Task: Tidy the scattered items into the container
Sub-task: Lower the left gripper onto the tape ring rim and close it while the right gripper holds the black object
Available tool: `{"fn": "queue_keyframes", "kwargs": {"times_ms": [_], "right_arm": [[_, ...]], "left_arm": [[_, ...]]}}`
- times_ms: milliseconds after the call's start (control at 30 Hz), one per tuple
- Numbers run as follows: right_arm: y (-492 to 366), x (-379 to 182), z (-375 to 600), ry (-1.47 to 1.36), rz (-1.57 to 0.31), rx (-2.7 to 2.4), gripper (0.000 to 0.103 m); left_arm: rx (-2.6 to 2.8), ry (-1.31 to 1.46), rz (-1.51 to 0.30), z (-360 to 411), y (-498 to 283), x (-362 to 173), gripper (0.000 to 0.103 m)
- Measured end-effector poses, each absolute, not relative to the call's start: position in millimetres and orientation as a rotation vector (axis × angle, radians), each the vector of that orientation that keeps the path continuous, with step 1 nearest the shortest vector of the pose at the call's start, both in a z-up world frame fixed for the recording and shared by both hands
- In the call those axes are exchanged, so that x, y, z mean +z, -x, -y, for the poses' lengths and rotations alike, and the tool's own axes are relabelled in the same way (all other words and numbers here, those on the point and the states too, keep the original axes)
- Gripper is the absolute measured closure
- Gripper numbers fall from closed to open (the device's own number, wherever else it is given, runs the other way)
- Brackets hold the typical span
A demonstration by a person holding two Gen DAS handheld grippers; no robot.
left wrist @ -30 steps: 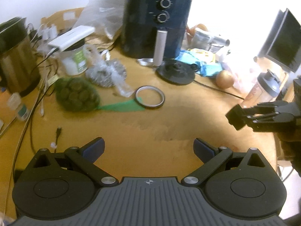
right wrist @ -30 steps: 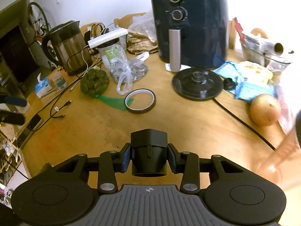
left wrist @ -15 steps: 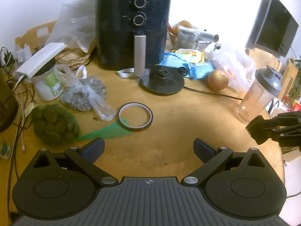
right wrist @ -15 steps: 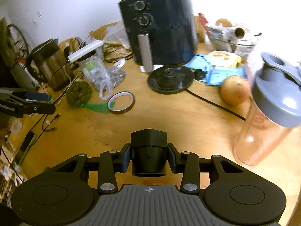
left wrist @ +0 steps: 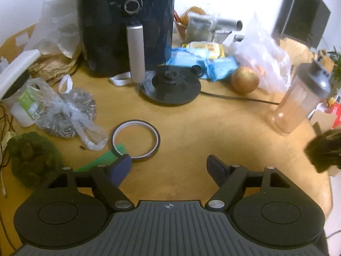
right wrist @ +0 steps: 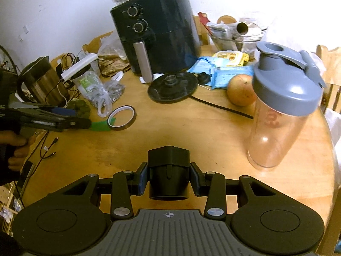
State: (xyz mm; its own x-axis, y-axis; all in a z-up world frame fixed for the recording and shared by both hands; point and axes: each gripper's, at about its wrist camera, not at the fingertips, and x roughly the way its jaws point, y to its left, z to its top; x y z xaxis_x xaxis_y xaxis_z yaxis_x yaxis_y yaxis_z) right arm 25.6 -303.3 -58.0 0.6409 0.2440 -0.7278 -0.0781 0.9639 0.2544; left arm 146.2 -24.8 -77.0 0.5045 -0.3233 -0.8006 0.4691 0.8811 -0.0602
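Note:
A tape ring [left wrist: 136, 143] lies flat on the wooden table [left wrist: 213, 132], over a green sheet [left wrist: 102, 160]. My left gripper [left wrist: 168, 168] hangs low just in front of it, its jaws closing with only bare table between them. Its left pad [left wrist: 121, 168] sits at the ring's near edge. In the right wrist view the left gripper [right wrist: 78, 119] is beside the tape ring [right wrist: 121, 118]. My right gripper [right wrist: 168, 180] is shut on a black cylindrical part [right wrist: 168, 177]. A clear shaker bottle [right wrist: 281, 111] with a grey lid stands just ahead to the right.
A black air fryer [left wrist: 127, 25], a kettle base [left wrist: 170, 85] with its cord, a round fruit [left wrist: 245, 80], blue packets [left wrist: 187, 57] and a glass bowl [right wrist: 236, 36] crowd the back. Bagged items [left wrist: 66, 111], a green net bag [left wrist: 32, 160], a kettle [right wrist: 40, 81] and cables sit left. The table edge [right wrist: 332, 170] curves close on the right.
The left gripper has come down and forward to the tape ring, and its jaws have narrowed. The right gripper, still holding the black part, has swung right toward the shaker bottle.

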Motion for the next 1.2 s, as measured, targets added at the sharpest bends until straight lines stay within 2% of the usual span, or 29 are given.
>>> {"fn": "queue_keyframes", "kwargs": {"times_ms": [67, 167, 367, 400, 433, 600, 667, 733, 933, 1033, 1100, 1200], "right_arm": [[-22.2, -58.3, 305.5, -0.214, -0.859, 0.170, 0.060], [-16.3, -58.5, 310.1, -0.225, -0.863, 0.147, 0.060], [-4.2, -60.8, 317.2, -0.241, -0.876, 0.107, 0.060], [-2.1, -61.3, 318.3, -0.245, -0.878, 0.101, 0.060], [-0.4, -61.7, 319.0, -0.247, -0.880, 0.095, 0.060], [7.8, -64.3, 322.6, -0.259, -0.888, 0.072, 0.060], [9.6, -64.3, 322.7, -0.262, -0.889, 0.066, 0.060], [11.8, -63.9, 323.8, -0.264, -0.888, 0.061, 0.060], [14.6, -64.0, 326.2, -0.268, -0.888, 0.053, 0.060], [14.7, -64.5, 326.4, -0.271, -0.888, 0.053, 0.060], [14.7, -64.9, 326.3, -0.271, -0.889, 0.056, 0.060], [13.6, -65.1, 326.4, -0.270, -0.887, 0.060, 0.060]], "left_arm": [[-0.477, -0.182, -0.930, 30.0, -153.4, -85.2, 0.026], [-0.475, -0.205, -0.939, 38.4, -163.4, -96.8, 0.037], [-0.473, -0.237, -0.953, 50.4, -183.2, -115.1, 0.042], [-0.469, -0.243, -0.956, 51.9, -186.7, -118.7, 0.045], [-0.467, -0.247, -0.963, 53.4, -190.6, -122.1, 0.055], [-0.451, -0.263, -0.988, 58.4, -206.2, -137.0, 0.059], [-0.447, -0.271, -0.994, 59.7, -210.3, -141.7, 0.063], [-0.448, -0.275, -1.011, 61.4, -214.3, -146.8, 0.073], [-0.455, -0.284, -1.016, 62.2, -217.1, -152.3, 0.086], [-0.459, -0.292, -1.012, 62.2, -217.6, -152.3, 0.089], [-0.454, -0.304, -1.011, 62.7, -218.6, -152.3, 0.095], [-0.460, -0.299, -1.018, 61.9, -218.9, -151.9, 0.096]]}}
